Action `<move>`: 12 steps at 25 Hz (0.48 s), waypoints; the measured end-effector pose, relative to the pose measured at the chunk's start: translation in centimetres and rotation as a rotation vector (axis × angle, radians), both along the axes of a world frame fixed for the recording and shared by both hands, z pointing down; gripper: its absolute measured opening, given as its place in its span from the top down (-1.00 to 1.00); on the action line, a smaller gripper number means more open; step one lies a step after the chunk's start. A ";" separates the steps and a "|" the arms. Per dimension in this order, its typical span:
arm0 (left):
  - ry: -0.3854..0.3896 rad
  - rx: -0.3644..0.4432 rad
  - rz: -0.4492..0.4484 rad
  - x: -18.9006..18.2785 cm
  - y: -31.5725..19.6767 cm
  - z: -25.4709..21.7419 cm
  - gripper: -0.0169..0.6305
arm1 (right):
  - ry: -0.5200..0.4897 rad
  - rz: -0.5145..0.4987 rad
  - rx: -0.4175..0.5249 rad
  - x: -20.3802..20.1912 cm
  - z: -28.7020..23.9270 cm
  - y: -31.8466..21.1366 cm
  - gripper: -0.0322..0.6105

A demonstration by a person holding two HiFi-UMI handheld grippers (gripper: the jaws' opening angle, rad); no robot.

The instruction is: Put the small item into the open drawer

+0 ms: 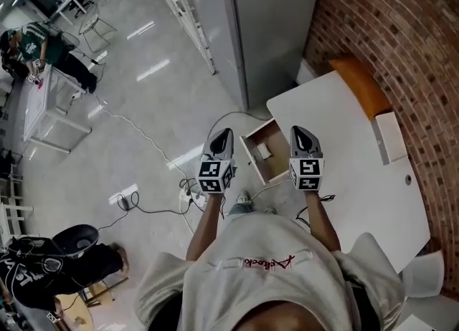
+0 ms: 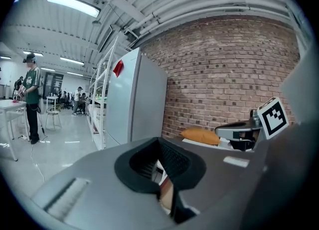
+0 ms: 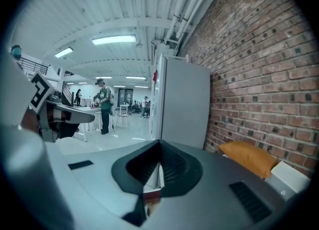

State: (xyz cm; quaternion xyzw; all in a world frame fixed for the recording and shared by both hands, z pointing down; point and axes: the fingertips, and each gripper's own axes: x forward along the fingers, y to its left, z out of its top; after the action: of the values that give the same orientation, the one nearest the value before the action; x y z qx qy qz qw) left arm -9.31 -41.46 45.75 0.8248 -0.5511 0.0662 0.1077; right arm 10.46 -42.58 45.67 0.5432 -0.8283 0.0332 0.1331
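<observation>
While small white item [image 1: 263, 151] lies in the open drawer [image 1: 276, 165], left gripper [image 1: 221, 136] at 9 o'clock and right gripper [image 1: 302, 132] at 3 o'clock flank it, both with jaws pressed together on nothing. White table [image 1: 344, 172] carries orange cushion [image 1: 362, 82] at 1 o'clock. Grey cabinet [image 1: 272, 21] stands at 12. Brick wall [image 1: 401, 29] bounds the right; floor cables [image 1: 154, 208] at 8.
</observation>
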 end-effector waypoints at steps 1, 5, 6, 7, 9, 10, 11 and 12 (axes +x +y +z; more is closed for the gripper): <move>0.000 0.008 -0.005 -0.1 0.1 -0.4 0.92 | -0.002 0.000 0.008 0.1 -0.4 0.1 0.86; -0.008 0.033 -0.021 -0.6 0.5 -1.5 0.92 | -0.015 0.003 0.030 0.4 -1.6 0.9 0.86; -0.009 0.038 -0.026 -0.7 0.5 -1.7 0.92 | -0.017 0.003 0.035 0.5 -1.8 1.0 0.86; -0.008 0.043 -0.031 -0.7 0.4 -2.0 0.92 | -0.018 0.003 0.038 0.7 -2.0 1.0 0.86; -0.003 0.050 -0.042 -0.6 0.6 -2.5 0.92 | -0.015 0.002 0.040 1.1 -2.2 1.2 0.86; -0.002 0.052 -0.046 -0.6 0.7 -2.6 0.92 | -0.014 0.002 0.039 1.3 -2.2 1.4 0.86; -0.002 0.053 -0.050 -0.6 0.9 -2.6 0.92 | -0.015 0.001 0.038 1.4 -2.2 1.5 0.86; -0.003 0.055 -0.052 -0.6 1.0 -2.7 0.92 | -0.018 0.001 0.037 1.6 -2.2 1.6 0.86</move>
State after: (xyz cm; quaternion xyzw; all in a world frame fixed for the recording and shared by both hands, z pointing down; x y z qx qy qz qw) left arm -9.88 -40.41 43.07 0.8126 -0.5743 0.0496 0.0857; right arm 12.01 -41.02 43.47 0.5459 -0.8295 0.0226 0.1156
